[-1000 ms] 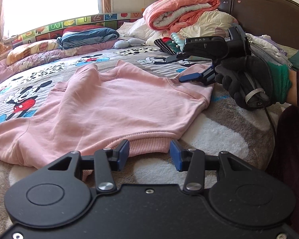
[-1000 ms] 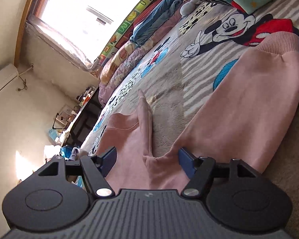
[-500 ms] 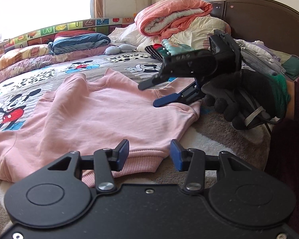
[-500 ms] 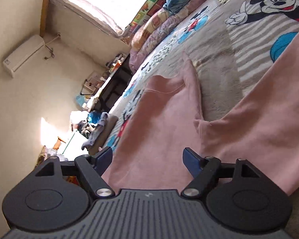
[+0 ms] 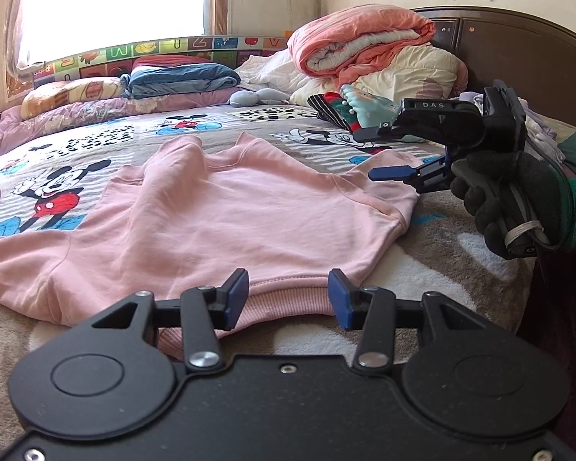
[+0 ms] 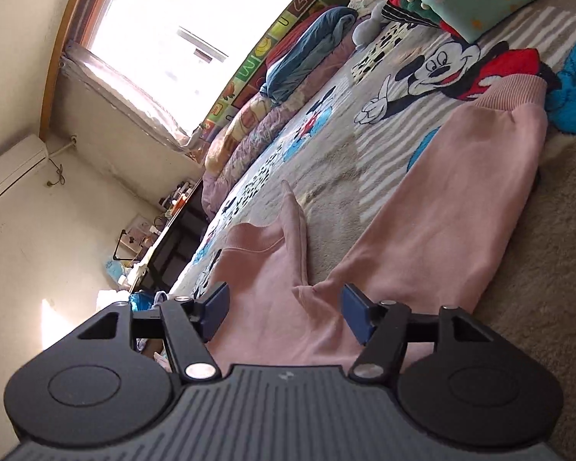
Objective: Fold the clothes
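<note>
Pink sweatshirt (image 5: 226, 211) lies spread flat on the bed (image 5: 434, 269), hem at its near edge. Left gripper (image 5: 288, 297) and right gripper (image 6: 284, 309) both gape, holding nothing; each should bite both fabric layers squarely at hem and shoulder.

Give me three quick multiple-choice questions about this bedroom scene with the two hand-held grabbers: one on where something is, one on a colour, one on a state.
1. Where does the sweatshirt lie?
A. Spread on the cartoon-mouse bedspread
B. On the floor
C. Hung on the headboard

2. What colour is the sweatshirt?
A. Blue
B. Pink
C. Green

3. How are the left gripper fingers set?
A. Shut on the hem
B. Apart, holding nothing
C. Shut on a sock

Answers:
1 A, it lies flat across the printed cover.
2 B, body and ribbed hem are pink.
3 B, a clear gap shows between the blue pads, with the hem just beyond them. The right gripper is open too.
</note>
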